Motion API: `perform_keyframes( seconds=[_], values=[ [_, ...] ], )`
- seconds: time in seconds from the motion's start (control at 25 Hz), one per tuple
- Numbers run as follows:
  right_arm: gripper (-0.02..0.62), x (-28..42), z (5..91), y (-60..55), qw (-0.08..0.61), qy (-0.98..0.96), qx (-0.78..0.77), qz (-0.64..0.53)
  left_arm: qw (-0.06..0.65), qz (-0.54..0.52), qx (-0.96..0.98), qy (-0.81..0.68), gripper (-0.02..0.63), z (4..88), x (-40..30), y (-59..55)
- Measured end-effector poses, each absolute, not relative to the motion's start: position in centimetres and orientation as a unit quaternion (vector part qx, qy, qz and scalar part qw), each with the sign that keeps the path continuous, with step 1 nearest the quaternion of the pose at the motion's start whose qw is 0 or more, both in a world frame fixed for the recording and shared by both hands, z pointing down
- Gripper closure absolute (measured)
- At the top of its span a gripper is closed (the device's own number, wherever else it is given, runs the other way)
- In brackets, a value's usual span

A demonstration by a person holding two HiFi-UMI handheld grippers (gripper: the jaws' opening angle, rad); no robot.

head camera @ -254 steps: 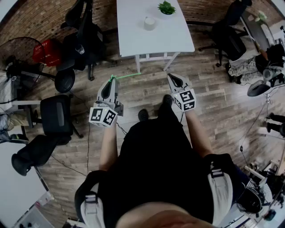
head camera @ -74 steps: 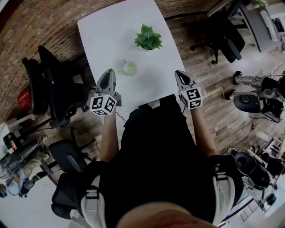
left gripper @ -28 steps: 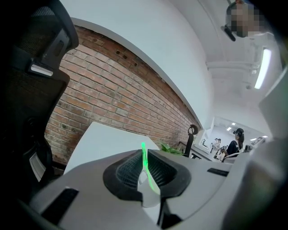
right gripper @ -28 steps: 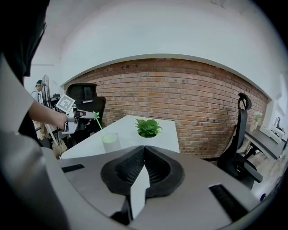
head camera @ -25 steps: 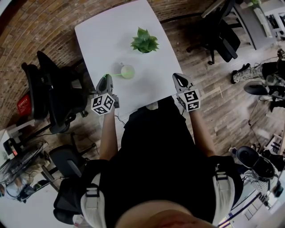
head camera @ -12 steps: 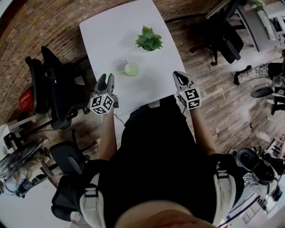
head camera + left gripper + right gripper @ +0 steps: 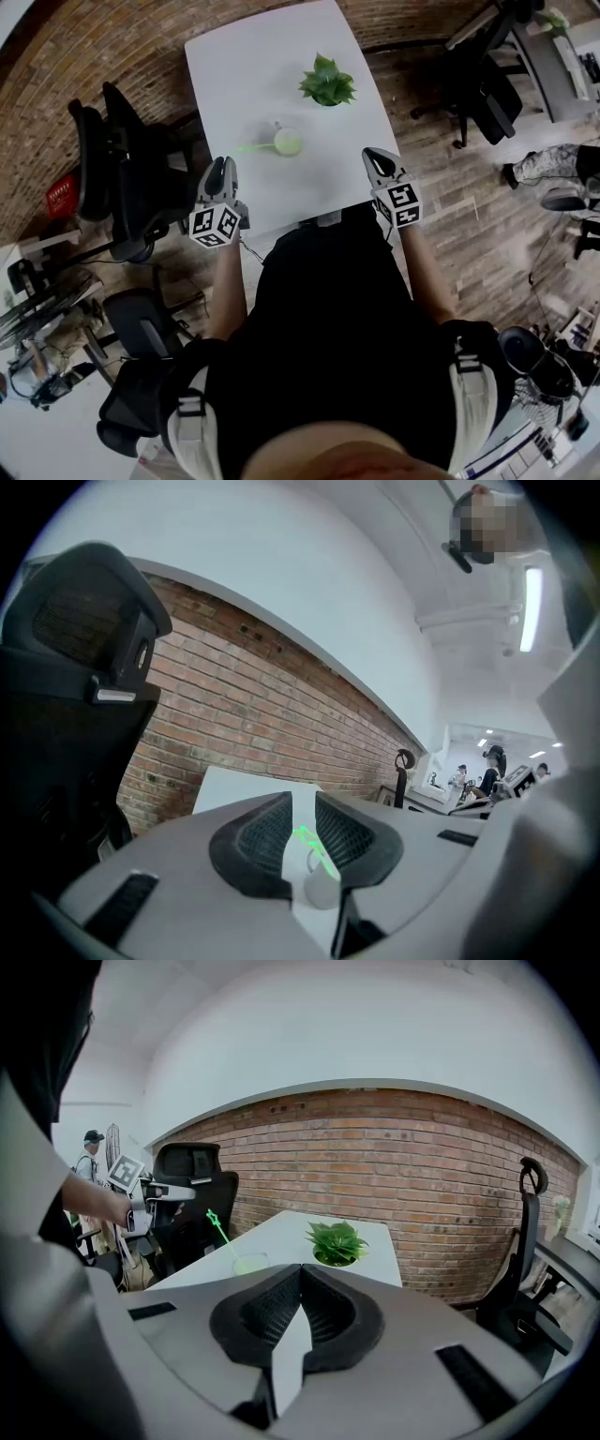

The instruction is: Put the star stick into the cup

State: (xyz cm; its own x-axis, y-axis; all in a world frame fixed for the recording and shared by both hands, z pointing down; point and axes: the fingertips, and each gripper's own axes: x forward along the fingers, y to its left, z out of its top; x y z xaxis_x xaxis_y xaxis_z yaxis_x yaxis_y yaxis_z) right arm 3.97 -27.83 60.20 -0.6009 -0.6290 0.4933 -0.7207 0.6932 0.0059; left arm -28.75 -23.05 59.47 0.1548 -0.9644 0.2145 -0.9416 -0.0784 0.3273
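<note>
The left tool (image 7: 218, 167) held nothing, its jaws parted and just narrowing, while the right tool (image 7: 375, 156) was pressed together and empty. Ahead on the white tabletop (image 7: 244, 75) the star stick (image 7: 255, 146) leaned in the cup (image 7: 287, 142): bright green, thin, star-tipped. It looked light, stiff and easily tipped, best pinched mid-shaft.

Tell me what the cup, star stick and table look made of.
The cup: pale, smooth, faintly see-through; plastic or glass, unclear. The star stick: thin, vivid green, likely plastic. The table: flat matte white top, probably laminate.
</note>
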Motion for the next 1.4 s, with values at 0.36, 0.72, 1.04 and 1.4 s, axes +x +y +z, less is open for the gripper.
perform_keyframes(
  seconds=[0.36, 0.72, 1.04, 1.4],
  values=[
    [0.598, 1.6, 60.0, -26.9, 0.227, -0.902, 0.357, 0.091, 0.169, 0.02, 0.739, -0.652, 0.584, 58.2, -29.2, -21.1],
    [0.598, -0.1, 59.6, -26.3, 0.216, -0.907, 0.349, 0.092, 0.18, 0.029, 0.752, -0.634, 0.584, 58.5, -28.6, -20.1],
    [0.598, -0.9, 59.6, -26.1, 0.213, -0.909, 0.347, 0.092, 0.183, 0.034, 0.757, -0.626, 0.584, 58.6, -28.5, -19.7],
    [0.598, -0.4, 60.4, -26.0, 0.225, -0.904, 0.352, 0.093, 0.192, 0.037, 0.761, -0.618, 0.584, 59.2, -28.1, -20.0]
  ],
)
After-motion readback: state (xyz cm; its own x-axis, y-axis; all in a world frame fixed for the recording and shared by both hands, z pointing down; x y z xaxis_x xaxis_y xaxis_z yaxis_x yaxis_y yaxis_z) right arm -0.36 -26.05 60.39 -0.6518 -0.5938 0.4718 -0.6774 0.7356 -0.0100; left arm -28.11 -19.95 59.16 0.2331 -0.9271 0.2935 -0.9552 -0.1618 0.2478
